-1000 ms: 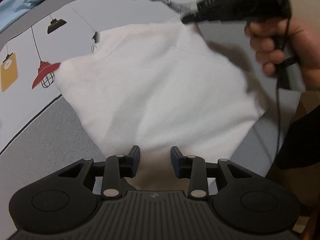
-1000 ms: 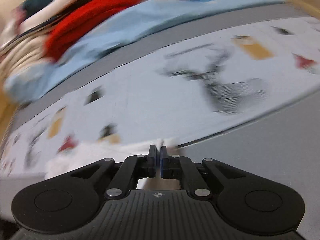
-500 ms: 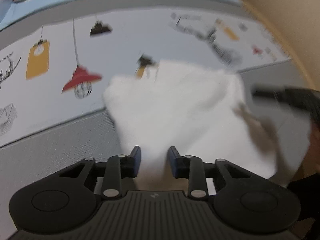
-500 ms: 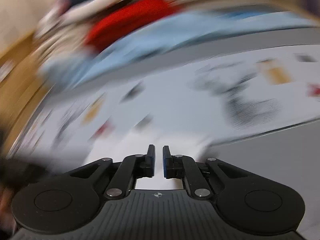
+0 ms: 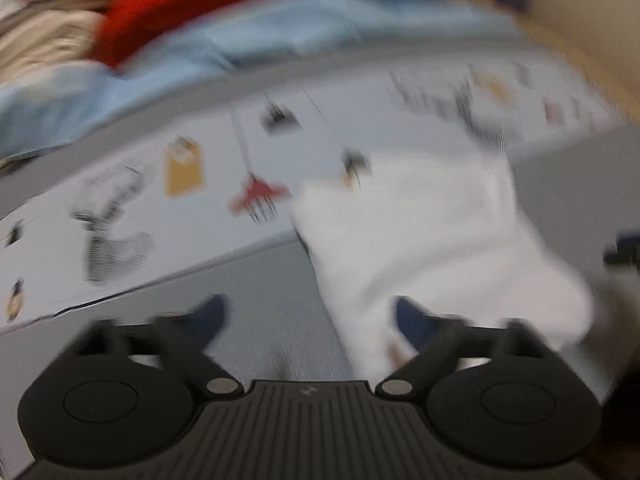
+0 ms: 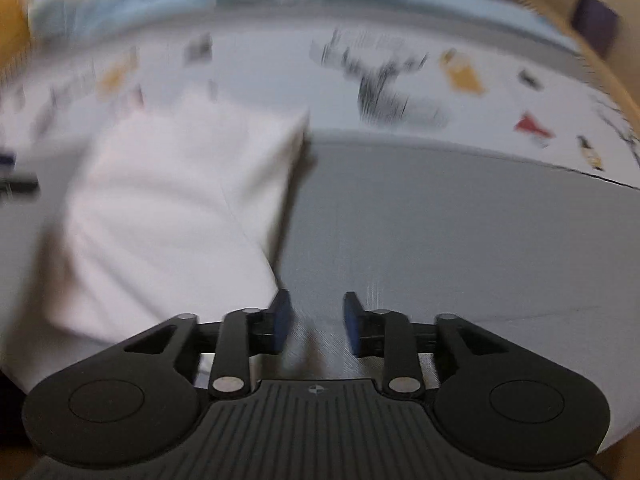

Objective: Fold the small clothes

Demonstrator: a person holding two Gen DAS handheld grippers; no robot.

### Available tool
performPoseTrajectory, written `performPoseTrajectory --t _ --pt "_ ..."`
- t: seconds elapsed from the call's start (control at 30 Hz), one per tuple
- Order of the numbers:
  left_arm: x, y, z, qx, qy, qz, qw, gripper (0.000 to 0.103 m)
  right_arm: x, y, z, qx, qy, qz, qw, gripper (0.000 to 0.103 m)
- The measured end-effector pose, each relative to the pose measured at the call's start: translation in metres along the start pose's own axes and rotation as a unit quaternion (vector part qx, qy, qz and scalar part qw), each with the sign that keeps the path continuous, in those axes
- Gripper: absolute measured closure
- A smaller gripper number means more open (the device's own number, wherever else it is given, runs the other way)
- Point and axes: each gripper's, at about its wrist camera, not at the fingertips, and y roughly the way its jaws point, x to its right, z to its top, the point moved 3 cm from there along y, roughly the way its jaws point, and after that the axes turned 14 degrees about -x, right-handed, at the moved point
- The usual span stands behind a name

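Bare grey desk (image 6: 440,232) lay open across the right wrist frame's centre and right, while the white garment (image 6: 172,216) filled its left and piled clothes (image 5: 192,28) blocked the left wrist frame's top.

My grey printed sheet (image 5: 256,280) carries the white garment (image 5: 432,248); blue cloth (image 5: 280,40) and red cloth (image 5: 180,4) lie beyond that garment.

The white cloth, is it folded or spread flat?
Folded: the white cloth shows a doubled edge on the grey mat. Both tongs are open, off it.
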Motion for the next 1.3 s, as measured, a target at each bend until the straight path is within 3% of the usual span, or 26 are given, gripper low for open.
performPoseTrajectory --t 0.03,0.1,0.2,0.4,0.5,0.57,0.7,1.3 --pt "0.0 -0.017 -0.007 0.023 -0.023 -0.003 0.9995 0.001 0.0 -0.016 -0.004 0.026 0.011 0.006 1.0 0.045" --pt "0.005 -0.045 -0.025 0.051 -0.052 -0.01 0.9973 0.001 -0.004 -0.052 -0.017 0.088 0.022 0.012 0.996 0.016" --pt "0.021 -0.08 -0.055 0.085 -0.071 0.001 0.9939 0.001 -0.014 -0.09 -0.042 0.154 0.016 0.017 0.988 0.012" --pt "0.054 -0.106 -0.118 0.101 -0.114 -0.005 0.9883 0.001 -0.029 -0.113 -0.106 0.204 0.017 0.002 0.979 0.005" --pt "0.065 -0.097 -0.141 0.085 -0.13 -0.01 0.9878 0.001 -0.03 -0.111 -0.124 0.205 0.05 0.019 0.977 0.005" --pt "0.069 -0.091 -0.148 0.068 -0.124 -0.011 0.9898 0.001 -0.037 -0.111 -0.123 0.21 0.035 0.026 0.977 0.004" --pt "0.068 -0.086 -0.145 0.072 -0.126 -0.001 0.9894 0.001 -0.058 -0.098 -0.117 0.199 -0.007 -0.014 0.98 0.004" --pt "0.063 -0.072 -0.141 0.052 -0.131 -0.016 0.9899 0.001 -0.078 -0.086 -0.114 0.175 -0.024 -0.005 0.984 0.004"
